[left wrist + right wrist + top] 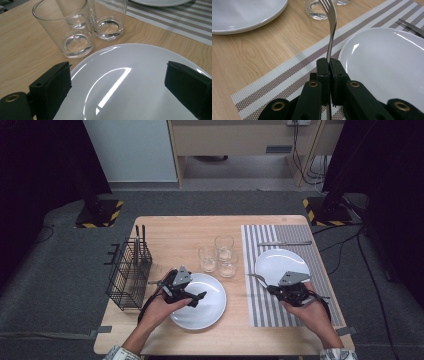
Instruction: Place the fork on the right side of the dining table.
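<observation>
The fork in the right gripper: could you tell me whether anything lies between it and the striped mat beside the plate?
Nothing visible does. The right gripper holds the fork over bare striped mat, left of the plate.

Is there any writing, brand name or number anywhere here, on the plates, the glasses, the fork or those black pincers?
None: no word, number or brand reads on the plates, glasses, fork, striped placemat or either gripper.
Yellow-and-black hazard stripes mark the stand bases on the floor; they carry no text.
</observation>
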A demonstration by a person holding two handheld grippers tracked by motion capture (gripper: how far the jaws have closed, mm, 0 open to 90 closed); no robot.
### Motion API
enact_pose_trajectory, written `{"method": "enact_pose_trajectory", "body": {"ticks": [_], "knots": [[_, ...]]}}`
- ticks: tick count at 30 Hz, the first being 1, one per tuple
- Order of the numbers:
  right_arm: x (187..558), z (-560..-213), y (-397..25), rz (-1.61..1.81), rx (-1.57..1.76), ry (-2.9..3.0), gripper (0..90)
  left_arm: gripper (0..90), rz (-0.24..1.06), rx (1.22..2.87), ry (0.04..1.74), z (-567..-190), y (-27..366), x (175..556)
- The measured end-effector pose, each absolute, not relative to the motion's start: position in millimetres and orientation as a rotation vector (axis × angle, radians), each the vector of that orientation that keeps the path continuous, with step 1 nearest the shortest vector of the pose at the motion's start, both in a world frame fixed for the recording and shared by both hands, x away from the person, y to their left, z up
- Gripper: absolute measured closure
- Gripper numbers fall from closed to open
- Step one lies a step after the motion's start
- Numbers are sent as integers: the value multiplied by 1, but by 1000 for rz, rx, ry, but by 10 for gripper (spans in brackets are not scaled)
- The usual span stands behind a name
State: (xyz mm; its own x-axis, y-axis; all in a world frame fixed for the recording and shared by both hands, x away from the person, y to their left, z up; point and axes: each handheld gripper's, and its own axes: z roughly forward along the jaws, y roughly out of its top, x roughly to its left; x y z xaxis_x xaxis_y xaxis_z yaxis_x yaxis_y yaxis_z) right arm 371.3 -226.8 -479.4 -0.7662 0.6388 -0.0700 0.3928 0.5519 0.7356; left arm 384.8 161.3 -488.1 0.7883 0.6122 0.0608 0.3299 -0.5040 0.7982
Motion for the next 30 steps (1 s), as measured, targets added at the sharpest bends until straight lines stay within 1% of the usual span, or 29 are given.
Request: {"method": "enact_pose_trajectory", "body": {"ticks": [9, 18, 30], "knots": [[367, -485, -226, 1060, 854, 2442, 872, 64, 454, 2141, 705, -491, 162, 378], [361, -504, -215, 1018, 827, 2461, 870, 65, 486, 2117, 718, -487, 167, 372], [358, -515, -214, 944, 864, 2461, 869, 72, 524, 2105, 764, -490, 173, 371]]}}
